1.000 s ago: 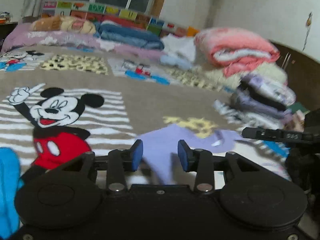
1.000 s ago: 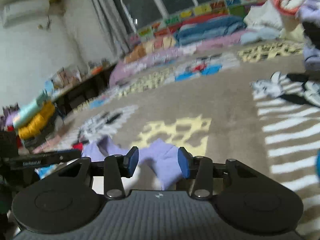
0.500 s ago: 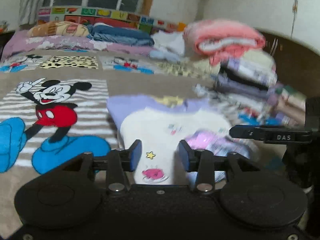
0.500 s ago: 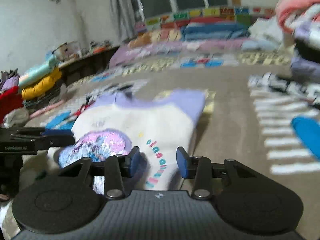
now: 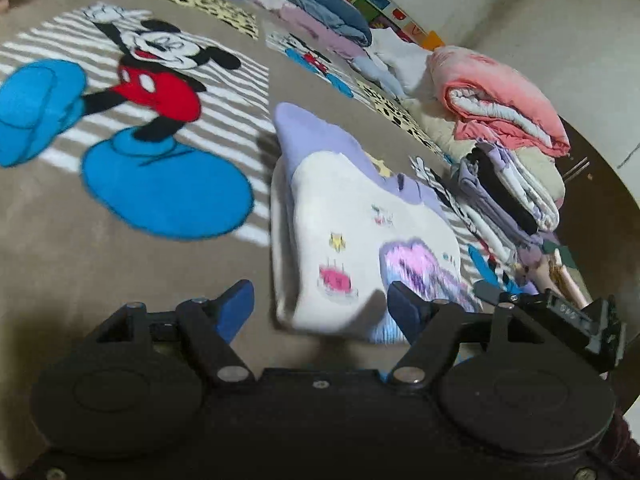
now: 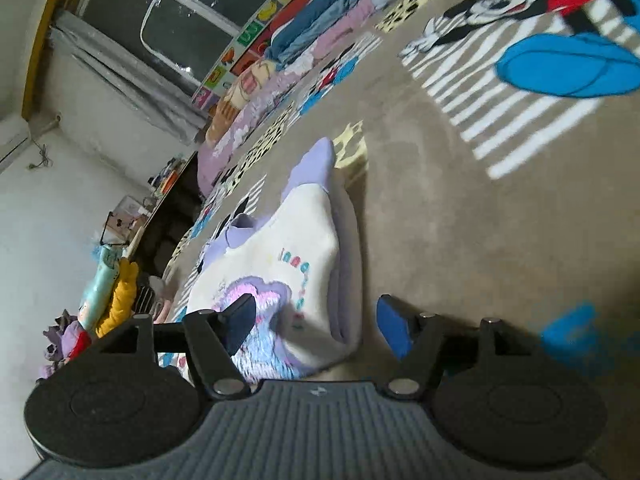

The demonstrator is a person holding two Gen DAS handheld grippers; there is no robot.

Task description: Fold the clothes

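Two grippers flank a folded white cotton top with lilac sleeves and a fluffy purple heart (image 5: 360, 236), lying low and centre in both views on the brown cartoon-mouse blanket (image 5: 80, 248). The left gripper (image 5: 320, 306) and right gripper (image 6: 316, 322) both have their jaws opening, gripping nothing; the near hem sits between the blue pads without being pressed. One pad could catch the hem as the hands pull away, dragging layers askew. Its lilac sleeve end (image 6: 320, 156) at the upper centre may spring loose
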